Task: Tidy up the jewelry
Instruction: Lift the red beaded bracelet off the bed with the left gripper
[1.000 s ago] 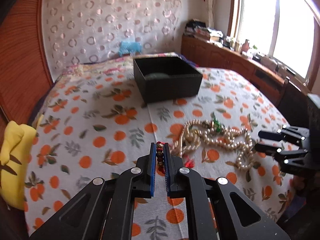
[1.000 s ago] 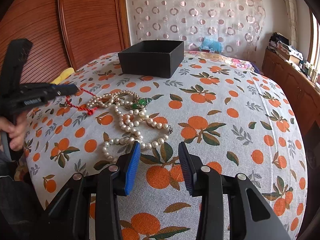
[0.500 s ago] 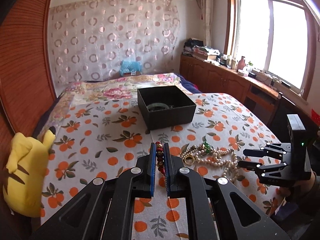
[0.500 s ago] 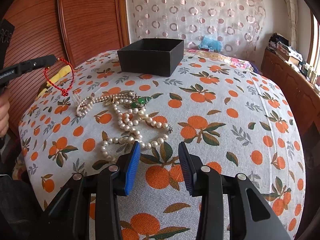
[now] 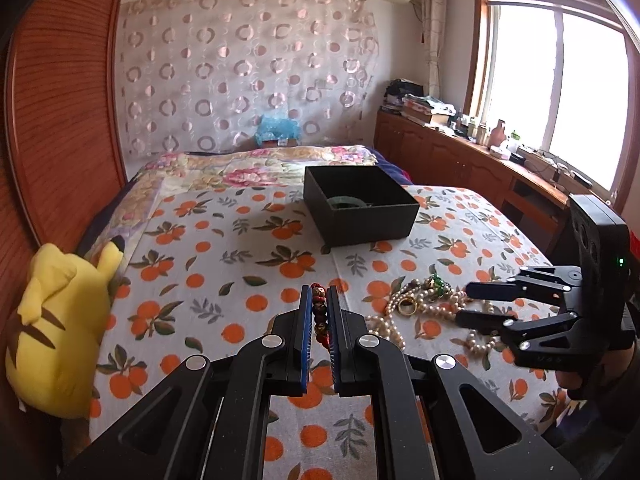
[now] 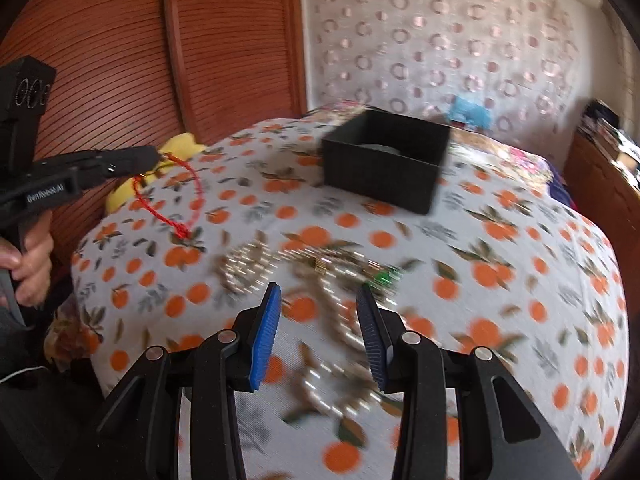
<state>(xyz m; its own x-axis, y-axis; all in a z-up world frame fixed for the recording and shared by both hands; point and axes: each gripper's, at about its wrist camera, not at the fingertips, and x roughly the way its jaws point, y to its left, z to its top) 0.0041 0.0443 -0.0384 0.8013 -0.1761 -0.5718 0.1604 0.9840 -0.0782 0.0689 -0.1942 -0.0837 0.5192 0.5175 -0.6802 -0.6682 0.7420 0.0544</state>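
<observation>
Left gripper (image 5: 319, 300) clamped on a red bracelet (image 5: 320, 314), raised above the bedspread (image 5: 256, 248), likely for carrying to the black box (image 5: 360, 216) farther up the bed. Beads pinched between the blue pads (image 5: 306, 320); thin red cord loop hanging free below the tip, knot lowest. Beads dark red, glossy, one patterned. Right gripper (image 6: 318, 300) spread wide and empty, poised just over the pearls (image 5: 420, 308), probably lining up a next pick. Pearls tangled with a gold ring (image 5: 407, 305) and a green stone (image 5: 438, 282). Box open, a pale bangle (image 5: 347, 202) already inside.
</observation>
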